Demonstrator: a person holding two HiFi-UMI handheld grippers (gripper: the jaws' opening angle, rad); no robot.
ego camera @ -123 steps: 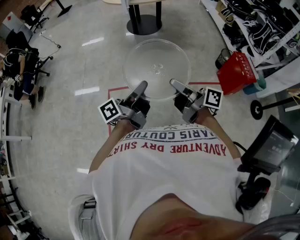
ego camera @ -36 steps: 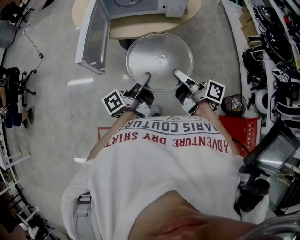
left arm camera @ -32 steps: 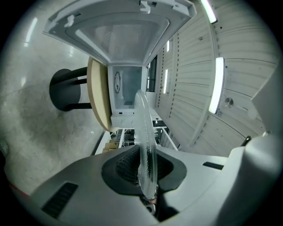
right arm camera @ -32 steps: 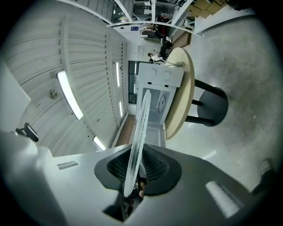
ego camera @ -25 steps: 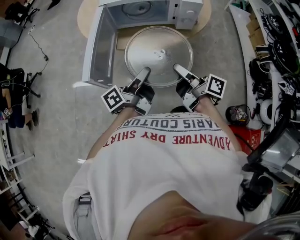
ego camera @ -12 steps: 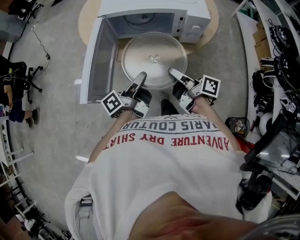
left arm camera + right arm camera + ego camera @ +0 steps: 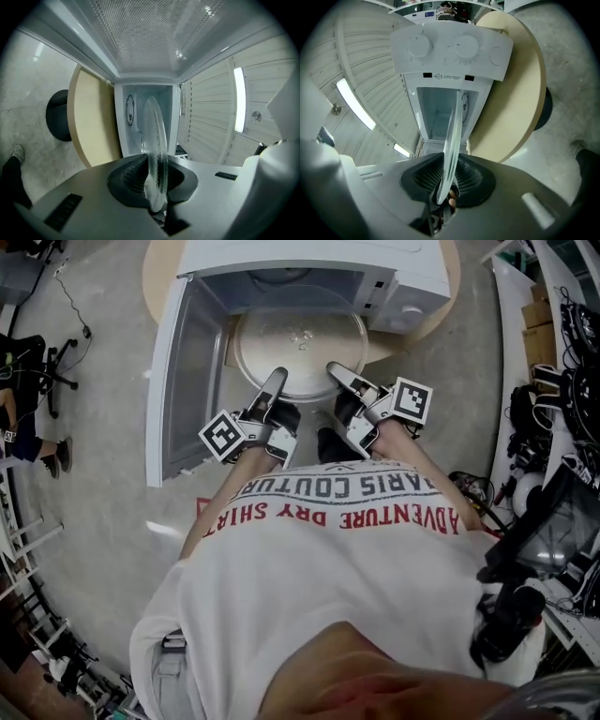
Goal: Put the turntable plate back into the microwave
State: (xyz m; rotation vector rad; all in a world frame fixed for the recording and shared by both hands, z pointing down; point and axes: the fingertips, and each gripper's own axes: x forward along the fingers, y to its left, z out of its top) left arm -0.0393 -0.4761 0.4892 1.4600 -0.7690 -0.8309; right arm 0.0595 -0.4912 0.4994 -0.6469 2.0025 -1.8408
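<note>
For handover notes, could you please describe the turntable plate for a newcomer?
Find the white microwave on the round beige table, door open. At its mouth is the clear round glass plate, the only thing pinched by the left gripper and right gripper.

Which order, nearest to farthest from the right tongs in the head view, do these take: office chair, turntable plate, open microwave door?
1. The turntable plate: gripped at its near rim by the right tongs, so touching.
2. The microwave door: swung open to the left, beyond the plate's far side.
3. The office chair: on the floor at the far left edge.
</note>
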